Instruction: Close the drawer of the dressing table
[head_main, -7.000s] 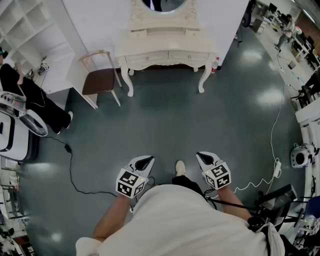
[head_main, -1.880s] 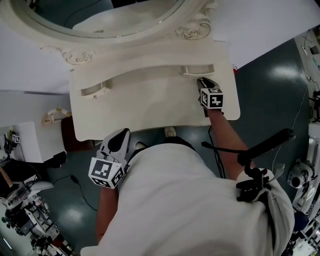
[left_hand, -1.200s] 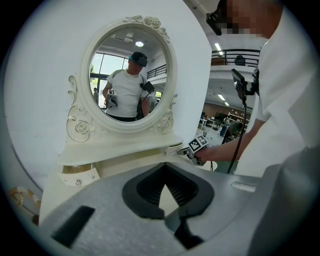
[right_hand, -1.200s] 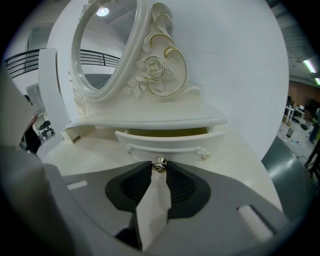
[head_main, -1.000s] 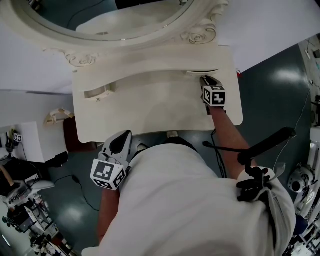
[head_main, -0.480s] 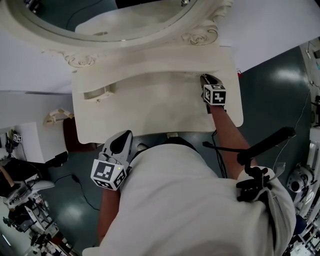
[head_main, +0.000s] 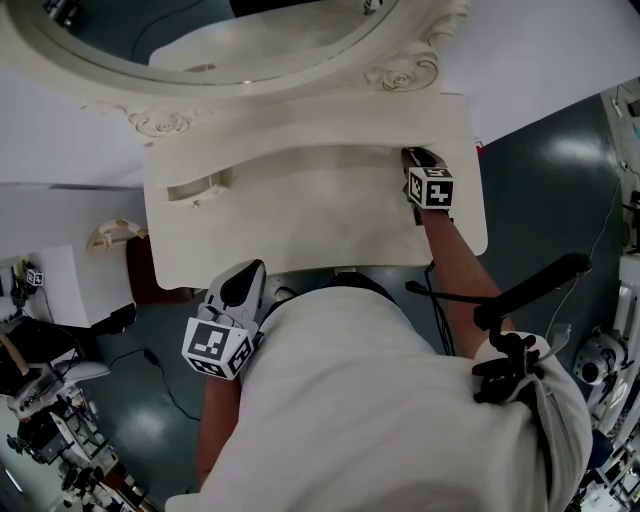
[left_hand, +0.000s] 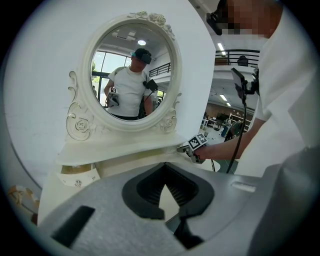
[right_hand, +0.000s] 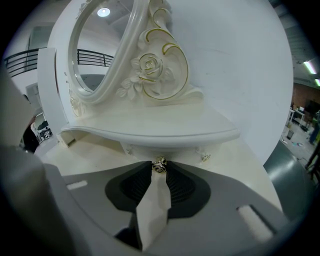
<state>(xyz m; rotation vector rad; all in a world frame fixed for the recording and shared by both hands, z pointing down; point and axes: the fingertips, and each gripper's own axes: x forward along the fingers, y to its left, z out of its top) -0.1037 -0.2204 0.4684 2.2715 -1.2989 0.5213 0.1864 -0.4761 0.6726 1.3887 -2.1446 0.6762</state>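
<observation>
The right gripper (right_hand: 159, 170) pinched the knob (right_hand: 160, 164) of the drawer (right_hand: 176, 150), which sat flush. The left gripper (left_hand: 164, 185) hung closed and empty.

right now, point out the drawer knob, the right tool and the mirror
drawer knob (right_hand: 159, 164): right gripper view, on its metal face
right tool (head_main: 412, 157): head view, between its fingertips
mirror (left_hand: 131, 70): left gripper view, middle of the glass

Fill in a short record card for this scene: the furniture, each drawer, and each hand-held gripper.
Furniture: white dressing table with oval mirror
Right drawer: looks pushed in
Left drawer: sticking out
Right hand-held gripper: closed on the right drawer's knob
Left hand-held gripper: shut, empty, held back beside the person
</observation>
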